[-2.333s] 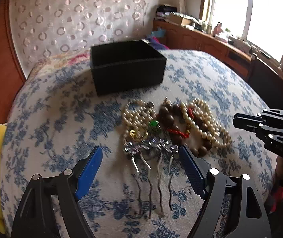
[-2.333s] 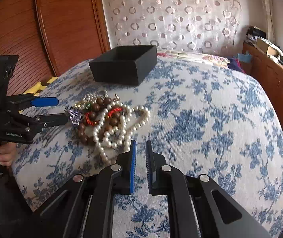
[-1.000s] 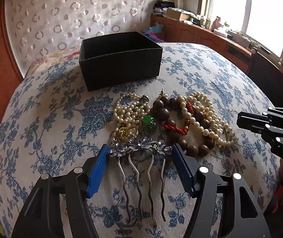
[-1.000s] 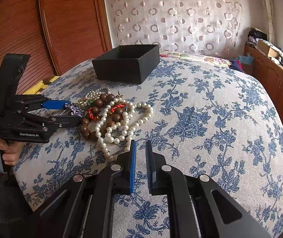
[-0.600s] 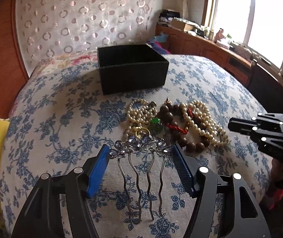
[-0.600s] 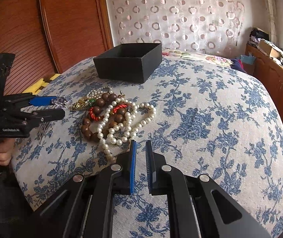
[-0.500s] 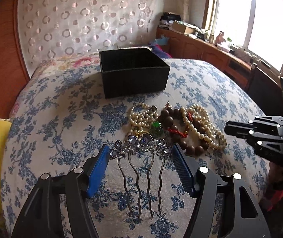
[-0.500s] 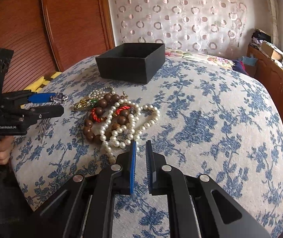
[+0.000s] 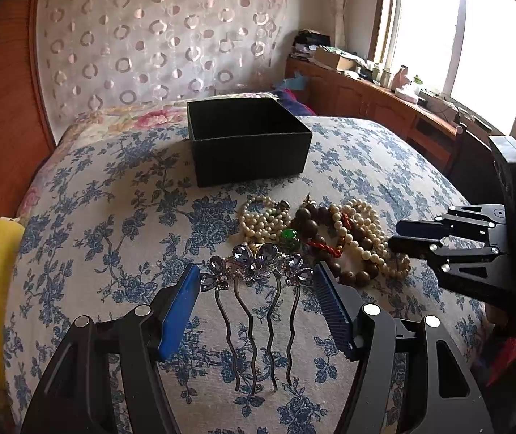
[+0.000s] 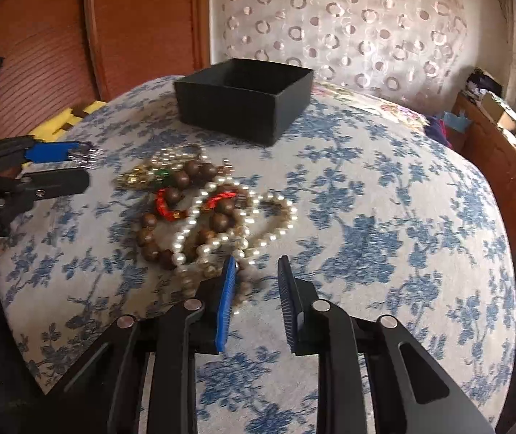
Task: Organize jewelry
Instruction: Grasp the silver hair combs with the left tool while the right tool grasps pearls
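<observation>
Purple-jewelled hair comb [image 9: 256,266] sits clamped crosswise in the left gripper [image 9: 256,282], prongs trailing near, the black box [image 9: 248,141] straight beyond, while the right gripper [image 10: 256,271], jaws just parting and empty, noses the pearl necklace [image 10: 221,231].

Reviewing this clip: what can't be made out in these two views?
- Black box floor: both views, hidden by its own walls.
- Pearl strand end: right wrist, blurred and covered by right gripper.
- Hair comb: right wrist, mostly hidden between left gripper fingers.
</observation>
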The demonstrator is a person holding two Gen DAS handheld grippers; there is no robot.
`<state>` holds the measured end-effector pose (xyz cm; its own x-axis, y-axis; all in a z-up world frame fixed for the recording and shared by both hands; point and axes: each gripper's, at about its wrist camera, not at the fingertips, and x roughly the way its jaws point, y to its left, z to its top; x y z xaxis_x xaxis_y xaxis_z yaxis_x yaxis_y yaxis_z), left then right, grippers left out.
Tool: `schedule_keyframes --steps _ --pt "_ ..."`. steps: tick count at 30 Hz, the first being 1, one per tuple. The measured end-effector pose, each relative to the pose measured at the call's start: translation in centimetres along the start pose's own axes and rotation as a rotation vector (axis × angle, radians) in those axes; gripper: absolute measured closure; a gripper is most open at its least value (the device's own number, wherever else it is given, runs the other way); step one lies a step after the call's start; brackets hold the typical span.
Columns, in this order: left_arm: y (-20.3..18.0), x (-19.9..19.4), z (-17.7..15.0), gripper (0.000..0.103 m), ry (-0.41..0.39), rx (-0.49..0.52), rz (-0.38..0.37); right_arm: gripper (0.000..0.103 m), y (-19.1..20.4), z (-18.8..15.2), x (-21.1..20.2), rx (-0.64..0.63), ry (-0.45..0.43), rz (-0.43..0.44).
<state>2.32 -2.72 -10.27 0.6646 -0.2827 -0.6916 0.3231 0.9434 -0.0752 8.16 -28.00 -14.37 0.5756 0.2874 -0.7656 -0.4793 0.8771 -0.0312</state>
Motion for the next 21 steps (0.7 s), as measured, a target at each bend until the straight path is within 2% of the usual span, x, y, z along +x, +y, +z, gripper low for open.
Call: schedule_keyframes --steps 2,8,9,10,14,21 --pt "0.1 -0.3 0.1 0.041 -0.009 -0.003 0.002 0.082 -0.3 0.1 -0.1 0.010 0.007 0.017" --pt "0.5 -0.9 0.1 0.041 -0.023 -0.011 0.004 0.083 0.4 0.1 0.4 -0.047 0.046 -0.007" --pt "0.5 -1.0 0.2 0.041 -0.026 -0.013 0.003 0.084 0.4 0.2 0.5 -0.049 0.044 -0.009" --pt "0.6 -1.0 0.2 0.041 -0.028 -0.013 0.003 0.094 0.3 0.3 0.7 -0.049 0.039 -0.006" --pt "0.8 -1.2 0.6 0.041 -0.043 -0.014 0.007 0.095 0.7 0.8 0.7 -0.080 0.045 0.010" --pt "1.8 -1.6 2.4 0.041 -0.081 -0.029 0.027 0.095 -0.4 4.2 -3.9 -0.052 -0.110 -0.002"
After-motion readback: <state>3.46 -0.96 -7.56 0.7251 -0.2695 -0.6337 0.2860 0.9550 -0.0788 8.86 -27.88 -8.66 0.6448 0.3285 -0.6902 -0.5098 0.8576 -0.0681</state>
